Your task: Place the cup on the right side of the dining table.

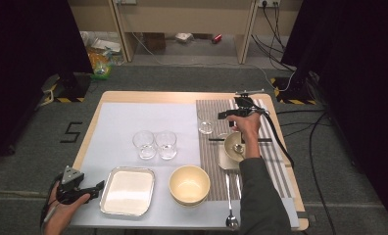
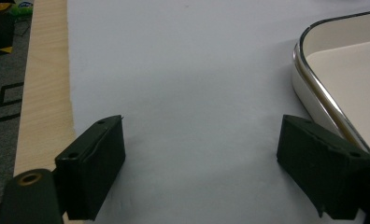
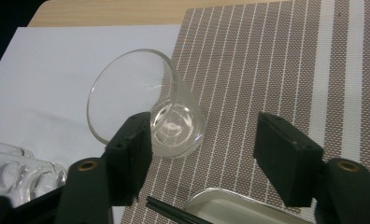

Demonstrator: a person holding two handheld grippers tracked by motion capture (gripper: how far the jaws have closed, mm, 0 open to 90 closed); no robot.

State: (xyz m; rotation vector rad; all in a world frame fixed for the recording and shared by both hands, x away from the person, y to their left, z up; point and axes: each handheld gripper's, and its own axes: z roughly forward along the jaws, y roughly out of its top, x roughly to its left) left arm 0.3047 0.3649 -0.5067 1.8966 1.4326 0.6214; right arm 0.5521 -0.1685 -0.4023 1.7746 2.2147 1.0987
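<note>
While the desk [image 1: 187, 97] carries a pale sheet on its left and a striped placemat [image 1: 268, 161] on its right, a metal tray [image 1: 128, 191] sits near the front edge beside a cream bowl [image 1: 189, 183]; the left claw [image 2: 199, 158] rests wide open and empty just beside that tray; the right claw [image 3: 202, 154] hovers open over a small clear glass [image 3: 145, 109] standing on the placemat's left edge, not touching it.

We see the tray [image 2: 335, 70] cut off at the right edge in the left gripper view, the spoon [image 1: 230, 208] partly behind the sleeve [image 1: 258, 198].
</note>
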